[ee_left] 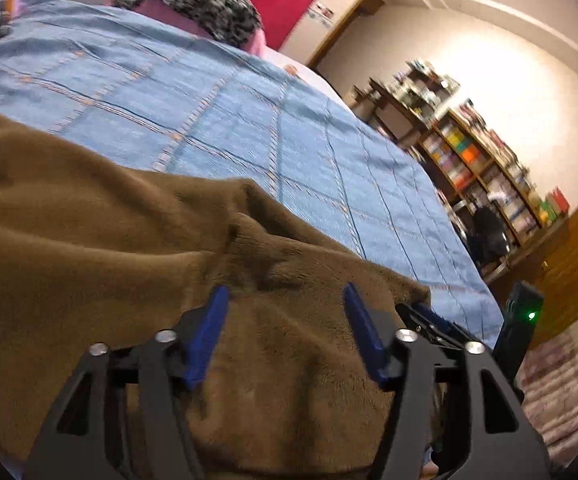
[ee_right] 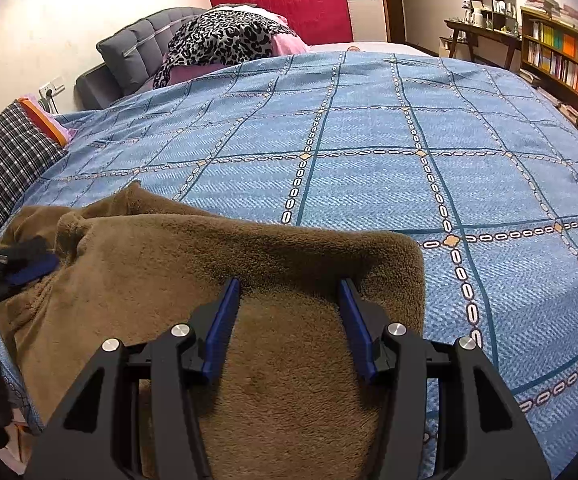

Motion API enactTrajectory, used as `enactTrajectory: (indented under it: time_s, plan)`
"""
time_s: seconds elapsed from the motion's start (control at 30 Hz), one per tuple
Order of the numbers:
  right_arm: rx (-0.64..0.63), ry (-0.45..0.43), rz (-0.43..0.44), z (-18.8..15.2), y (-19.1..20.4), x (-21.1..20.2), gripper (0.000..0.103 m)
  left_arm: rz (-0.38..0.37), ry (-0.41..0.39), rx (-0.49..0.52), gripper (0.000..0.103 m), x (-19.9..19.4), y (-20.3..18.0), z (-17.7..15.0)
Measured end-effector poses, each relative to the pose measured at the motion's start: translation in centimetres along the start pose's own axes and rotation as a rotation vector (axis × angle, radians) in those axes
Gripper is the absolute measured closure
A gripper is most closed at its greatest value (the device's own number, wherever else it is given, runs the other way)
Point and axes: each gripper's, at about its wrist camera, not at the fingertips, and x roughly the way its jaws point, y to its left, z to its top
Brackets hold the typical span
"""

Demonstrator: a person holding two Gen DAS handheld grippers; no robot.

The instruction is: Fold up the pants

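1. While both tools hang low over the fabric, the right tongs (ee_right: 289,292) stand spread, their blue pads apart with brown fleece showing between and under them; nothing is pinched.
2. The left tongs (ee_left: 285,300) are likewise spread above the cloth, not pressing on it. In the right wrist view they appear at the near left edge, beside a bunched ridge of the garment.
3. The pants (ee_right: 225,264), a thick brown fleece pair, lie at the near edge of the bed (ee_right: 369,140), doubled into a broad slab. The far right corner looks squared, while the far left end is rumpled and raised.
4. Spread tongs over a settled fold suggest, as I judge it, that a fold has been laid down and let go, or that a fresh grip is being lined up. Which one, I cannot tell.
5. Farther out, the blue checked bedspread gives a flat, roomy surface for folding. A leopard-print blanket (ee_right: 221,44) sits far away by the grey headboard (ee_right: 129,52), and a bookshelf (ee_right: 561,56) fills the far right.
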Motion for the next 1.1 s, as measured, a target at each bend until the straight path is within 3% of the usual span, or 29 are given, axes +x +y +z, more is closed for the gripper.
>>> enactTrajectory:
  time_s: [0.2,0.43,0.8,1.0,1.1]
  plan:
    - [0.004,0.004,-0.015,0.2,0.3,-0.7,0.049,0.088,-0.107,-0.103,0.033,-5.4,3.8,0.4]
    - [0.012,-0.017,-0.043,0.5,1.0,-1.7,0.041,0.240,-0.194,-0.267,0.033,-10.9,10.6,0.1]
    - [0.058,-0.053,-0.068,0.9,1.2,-3.6,0.041,0.394,-0.320,-0.392,0.033,-18.0,17.4,-1.0]
    - [0.025,-0.056,-0.058,1.0,2.6,-3.9,0.041,0.371,-0.380,-0.495,0.029,-19.1,20.9,-1.1]
    - [0.012,-0.057,-0.052,1.0,3.2,-4.1,0.041,0.302,-0.388,-0.540,0.028,-19.1,22.7,-0.9]
